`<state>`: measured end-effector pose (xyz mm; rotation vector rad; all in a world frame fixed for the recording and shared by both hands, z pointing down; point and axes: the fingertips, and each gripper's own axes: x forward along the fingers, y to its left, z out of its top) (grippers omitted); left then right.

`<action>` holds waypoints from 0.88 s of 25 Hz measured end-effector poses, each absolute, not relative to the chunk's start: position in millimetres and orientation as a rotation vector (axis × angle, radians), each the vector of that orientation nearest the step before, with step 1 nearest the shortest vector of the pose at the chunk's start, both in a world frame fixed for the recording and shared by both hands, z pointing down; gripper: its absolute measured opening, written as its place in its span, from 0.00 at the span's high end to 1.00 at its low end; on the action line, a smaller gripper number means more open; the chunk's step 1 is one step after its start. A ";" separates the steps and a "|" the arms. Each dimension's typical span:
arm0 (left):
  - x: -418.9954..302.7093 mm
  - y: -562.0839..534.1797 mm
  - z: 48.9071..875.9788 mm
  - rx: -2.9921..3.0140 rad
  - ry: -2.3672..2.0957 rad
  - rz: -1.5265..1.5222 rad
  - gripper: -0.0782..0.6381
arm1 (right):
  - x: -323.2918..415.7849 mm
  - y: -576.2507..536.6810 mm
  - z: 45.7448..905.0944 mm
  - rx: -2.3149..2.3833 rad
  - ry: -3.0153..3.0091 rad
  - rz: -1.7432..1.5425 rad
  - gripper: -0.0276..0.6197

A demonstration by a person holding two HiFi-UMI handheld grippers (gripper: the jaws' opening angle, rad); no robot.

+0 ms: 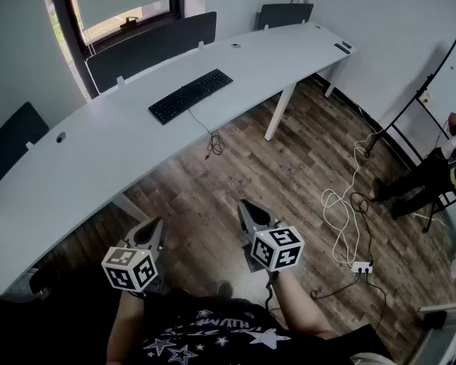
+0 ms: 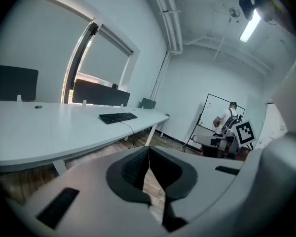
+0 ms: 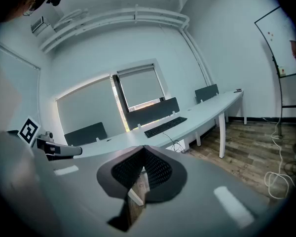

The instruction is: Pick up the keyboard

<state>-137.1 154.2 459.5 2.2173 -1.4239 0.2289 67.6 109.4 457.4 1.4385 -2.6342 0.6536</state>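
A black keyboard (image 1: 190,95) lies on the long white desk (image 1: 99,154), its cable hanging over the near edge to the floor. It also shows far off in the left gripper view as the keyboard (image 2: 118,117) and in the right gripper view as the keyboard (image 3: 165,126). Both grippers are held low over the wooden floor, well short of the desk. My left gripper (image 1: 153,227) is shut with nothing in it, as is my right gripper (image 1: 247,207). Their jaws meet in both gripper views.
Dark partition screens (image 1: 148,48) stand along the desk's far edge. White cables and a power strip (image 1: 360,267) lie on the floor at the right. A whiteboard on a stand (image 1: 448,74) and a person (image 1: 422,177) are at the far right.
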 end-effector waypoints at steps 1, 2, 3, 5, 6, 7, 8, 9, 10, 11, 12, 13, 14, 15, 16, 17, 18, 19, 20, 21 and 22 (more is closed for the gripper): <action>-138.7 154.4 458.4 2.219 -1.428 0.226 0.88 | 65.8 110.7 457.6 1.435 -2.634 0.647 0.95; -140.1 154.6 457.2 2.221 -1.431 0.223 0.88 | 64.3 112.0 457.7 1.431 -2.633 0.640 0.95; -141.2 154.9 456.1 2.223 -1.434 0.220 0.88 | 63.2 113.1 457.7 1.429 -2.633 0.634 0.95; -141.9 156.2 454.5 2.227 -1.434 0.217 0.88 | 62.4 115.3 457.7 1.429 -2.633 0.631 0.95; -142.0 157.5 454.1 2.228 -1.432 0.217 0.88 | 62.4 116.7 457.8 1.429 -2.633 0.633 0.95; -142.1 159.2 453.9 2.229 -1.430 0.218 0.88 | 62.3 118.0 458.0 1.429 -2.632 0.635 0.95; -142.3 161.0 453.7 2.230 -1.429 0.219 0.88 | 62.1 119.2 458.2 1.428 -2.631 0.637 0.95; -142.6 163.0 453.5 2.229 -1.429 0.219 0.88 | 61.9 120.3 458.4 1.426 -2.631 0.638 0.95; -142.5 164.9 453.3 2.228 -1.430 0.219 0.88 | 61.9 121.4 458.6 1.423 -2.632 0.640 0.95; -142.1 166.9 453.3 2.226 -1.432 0.219 0.88 | 62.2 122.6 458.8 1.420 -2.633 0.641 0.95; -141.6 168.8 453.6 2.224 -1.433 0.220 0.88 | 62.4 124.0 459.2 1.418 -2.633 0.643 0.95; -141.3 170.7 453.9 2.222 -1.433 0.221 0.88 | 62.3 125.7 459.6 1.415 -2.634 0.645 0.95; -141.2 172.3 454.2 2.220 -1.432 0.222 0.88 | 61.6 127.5 460.0 1.412 -2.634 0.646 0.95; -141.4 173.6 454.5 2.219 -1.432 0.223 0.88 | 60.5 129.3 460.4 1.408 -2.634 0.646 0.95; -141.8 174.4 455.0 2.218 -1.432 0.225 0.88 | 59.4 131.1 460.6 1.403 -2.635 0.642 0.95; -141.8 174.6 455.7 2.216 -1.434 0.226 0.88 | 59.2 132.8 460.6 1.400 -2.639 0.637 0.95; -141.1 174.5 456.7 2.214 -1.436 0.225 0.88 | 60.2 134.6 459.8 1.398 -2.648 0.632 0.95; -139.5 174.3 457.6 2.212 -1.437 0.221 0.88 | 62.6 136.6 458.2 1.397 -2.665 0.632 0.95; -137.1 174.3 458.5 2.210 -1.437 0.216 0.88 | 66.4 138.7 456.2 1.396 -2.687 0.636 0.95; -134.2 174.3 459.3 2.209 -1.439 0.212 0.88 | 71.6 140.7 454.4 1.397 -2.706 0.642 0.95; -131.3 174.2 459.9 2.208 -1.442 0.209 0.88 | 77.9 142.2 453.4 1.400 -2.718 0.646 0.95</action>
